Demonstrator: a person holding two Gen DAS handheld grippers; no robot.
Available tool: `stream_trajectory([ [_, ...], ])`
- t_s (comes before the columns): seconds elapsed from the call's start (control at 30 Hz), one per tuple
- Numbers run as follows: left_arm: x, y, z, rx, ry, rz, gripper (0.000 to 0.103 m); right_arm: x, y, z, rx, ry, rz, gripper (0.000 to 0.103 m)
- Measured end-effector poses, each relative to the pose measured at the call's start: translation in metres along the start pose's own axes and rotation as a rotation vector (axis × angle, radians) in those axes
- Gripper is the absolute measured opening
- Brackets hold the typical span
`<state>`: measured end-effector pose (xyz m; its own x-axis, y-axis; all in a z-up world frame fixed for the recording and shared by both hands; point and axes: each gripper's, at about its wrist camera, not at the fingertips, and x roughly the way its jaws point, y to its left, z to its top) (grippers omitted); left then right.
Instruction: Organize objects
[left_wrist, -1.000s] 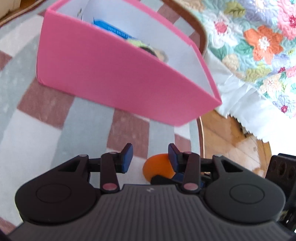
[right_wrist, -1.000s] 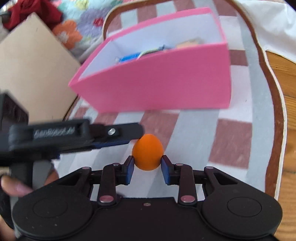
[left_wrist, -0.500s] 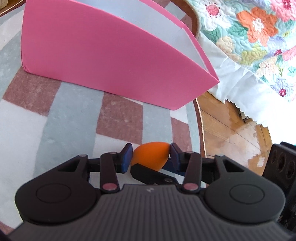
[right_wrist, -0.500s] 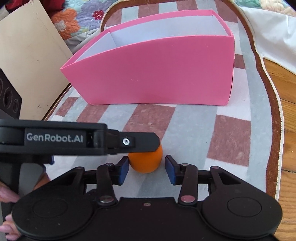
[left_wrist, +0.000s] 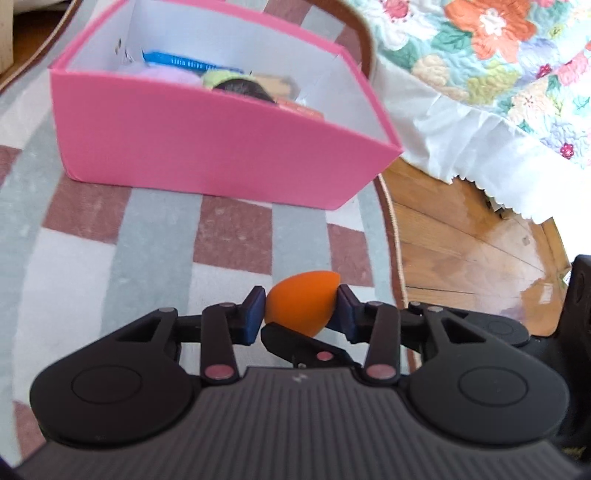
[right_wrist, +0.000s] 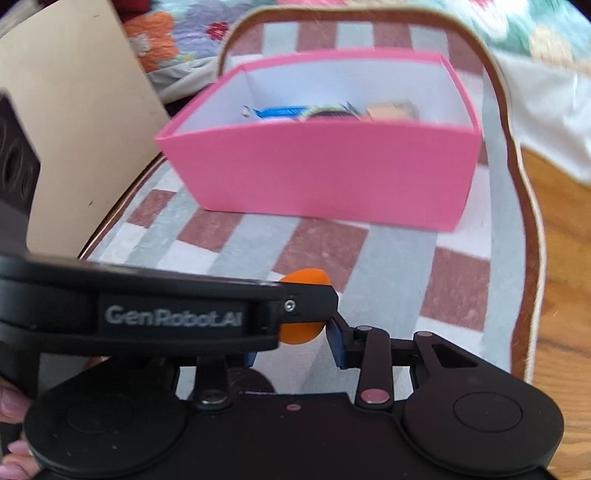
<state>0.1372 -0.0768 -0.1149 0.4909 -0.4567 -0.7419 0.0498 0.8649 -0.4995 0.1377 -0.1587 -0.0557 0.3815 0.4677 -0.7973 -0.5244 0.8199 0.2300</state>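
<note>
Two sets of jaws around one small orange egg-shaped foam sponge (left_wrist: 301, 301), lifted clear of the checked red, grey and white rug (left_wrist: 110, 229), on the near side of the open pink cardboard box (left_wrist: 207, 144). Left gripper (left_wrist: 301, 312): jaws narrow and closing, blue pads pressed on the sponge's flanks, one at each side. Right gripper (right_wrist: 291, 341): jaws likewise narrow and closing, sponge between them, right pad close beside it; left pad hidden behind the left gripper's finger, so contact impossible to confirm. Probably very light, soft and springy, matte and not slippery, in no danger of breaking. Best taken across the thick middle, not the pointed tip, with a gentle squeeze only; too hard and likely to bulge and pop out. Already in the pink box: a blue packet (left_wrist: 184, 61) and several soft items.
</note>
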Motion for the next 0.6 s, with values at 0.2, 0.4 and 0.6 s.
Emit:
stream_trajectory([
  [0.2, -0.041, -0.019, 0.001, 0.018, -0.004, 0.035, 0.040, -0.037, 0.025, 0.008, -0.080, -0.002, -0.009, 0.042],
  [0.4, -0.074, -0.037, 0.011, 0.045, -0.003, 0.083, 0.039, -0.062, 0.045, 0.018, -0.085, 0.000, -0.010, 0.043],
  [0.6, -0.100, -0.049, 0.023, 0.067, -0.039, 0.080, 0.040, -0.087, 0.048, 0.031, -0.100, -0.044, 0.018, 0.043],
])
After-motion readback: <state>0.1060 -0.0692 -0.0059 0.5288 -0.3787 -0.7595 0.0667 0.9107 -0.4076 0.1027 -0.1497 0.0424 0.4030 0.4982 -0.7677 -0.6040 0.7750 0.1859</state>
